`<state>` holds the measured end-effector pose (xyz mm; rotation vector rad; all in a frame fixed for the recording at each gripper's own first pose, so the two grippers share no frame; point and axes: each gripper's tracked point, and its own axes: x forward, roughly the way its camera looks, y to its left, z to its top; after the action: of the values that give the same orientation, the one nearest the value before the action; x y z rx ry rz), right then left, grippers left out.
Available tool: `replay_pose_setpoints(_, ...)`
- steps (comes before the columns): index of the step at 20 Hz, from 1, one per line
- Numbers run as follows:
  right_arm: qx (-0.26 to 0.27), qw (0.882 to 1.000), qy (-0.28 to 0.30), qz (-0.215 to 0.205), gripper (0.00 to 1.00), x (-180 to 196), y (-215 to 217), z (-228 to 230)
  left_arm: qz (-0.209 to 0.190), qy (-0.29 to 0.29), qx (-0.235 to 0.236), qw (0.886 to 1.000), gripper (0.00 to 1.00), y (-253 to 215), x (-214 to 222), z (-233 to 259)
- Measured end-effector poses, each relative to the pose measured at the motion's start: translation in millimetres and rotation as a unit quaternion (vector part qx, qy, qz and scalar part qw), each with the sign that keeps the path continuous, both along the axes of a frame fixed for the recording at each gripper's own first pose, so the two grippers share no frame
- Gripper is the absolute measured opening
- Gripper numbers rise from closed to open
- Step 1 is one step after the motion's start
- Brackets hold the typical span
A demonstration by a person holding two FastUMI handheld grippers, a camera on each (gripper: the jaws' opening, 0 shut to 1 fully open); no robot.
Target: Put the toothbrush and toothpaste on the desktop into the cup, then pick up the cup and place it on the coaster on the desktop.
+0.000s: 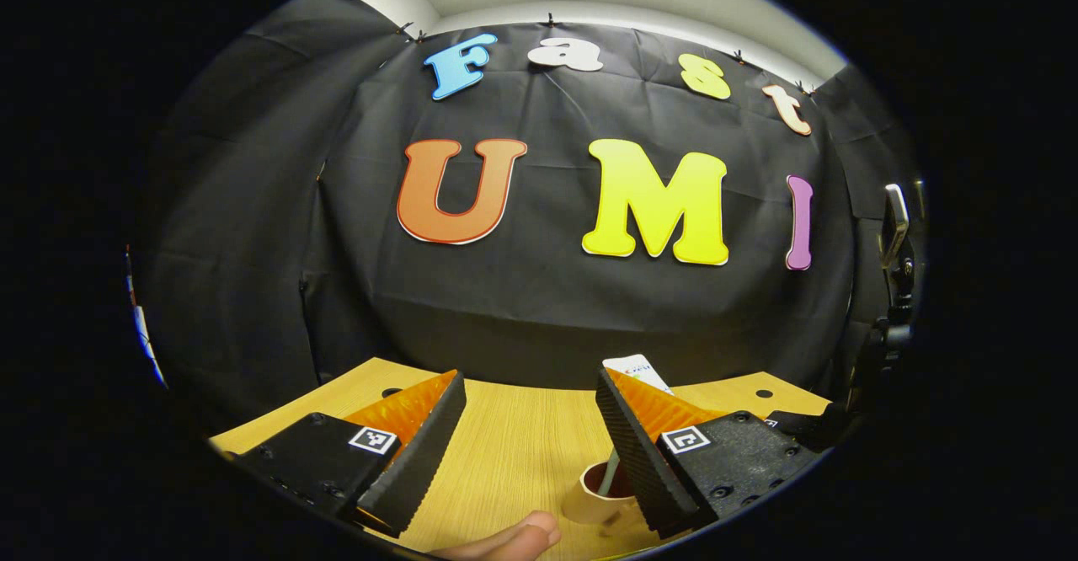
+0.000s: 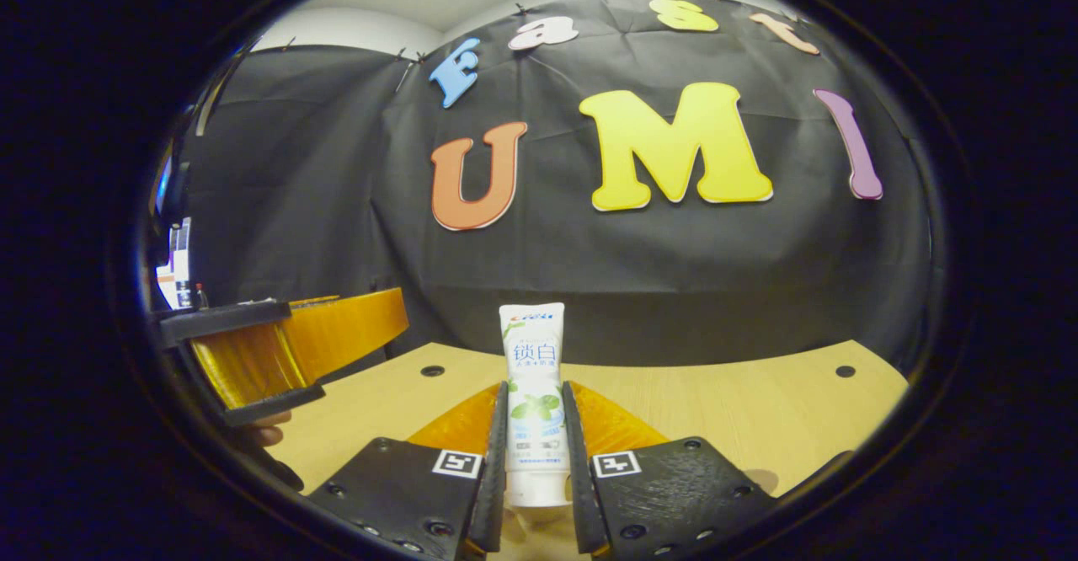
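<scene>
So in the right gripper view, a white plastic toothpaste tube [image 2: 534, 401] with green leaf print is held upright, clamped between both fingers of the right gripper [image 2: 536, 460], crimped end up and lifted above the light wooden desktop [image 2: 758, 409]. Both pads are pressed flat against the tube's sides, so that claw is clenched on it for sure. Off to the left in the same view, the left gripper [image 2: 269, 359] is seen from the side, raised above the desktop, with a bit of a hand [image 2: 265, 433] spotted underneath it.

In the left gripper view, the left gripper [image 1: 530, 451] is spread wide with nothing caught between the fingers, so it's released. A beige cylindrical cup [image 1: 600, 494] is seen standing on the desktop [image 1: 522, 435] near the bottom, just beside the right-hand finger and partly hidden by it. A thin pale handle, probably the toothbrush [image 1: 609, 470], is seen poking out of the cup, though it's too small to be certain. The top of the toothpaste tube [image 1: 640, 371] is peeking up behind that same finger. A fingertip [image 1: 514, 537] is visible at the near edge.
</scene>
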<state>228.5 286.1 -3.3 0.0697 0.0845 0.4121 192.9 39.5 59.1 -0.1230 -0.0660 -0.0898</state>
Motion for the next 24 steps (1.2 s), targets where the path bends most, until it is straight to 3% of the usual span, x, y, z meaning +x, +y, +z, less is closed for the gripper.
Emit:
replay_pose_setpoints(12,0.006,1.000,0.009,-0.010,0.38,8,1,-7,0.001,0.020,0.010,1.000,0.98,-4,3,-11)
replay_pose_setpoints(24,0.020,1.000,-0.001,-0.015,0.35,5,-11,4,0.005,0.031,0.013,0.999,0.98,-2,6,-19)
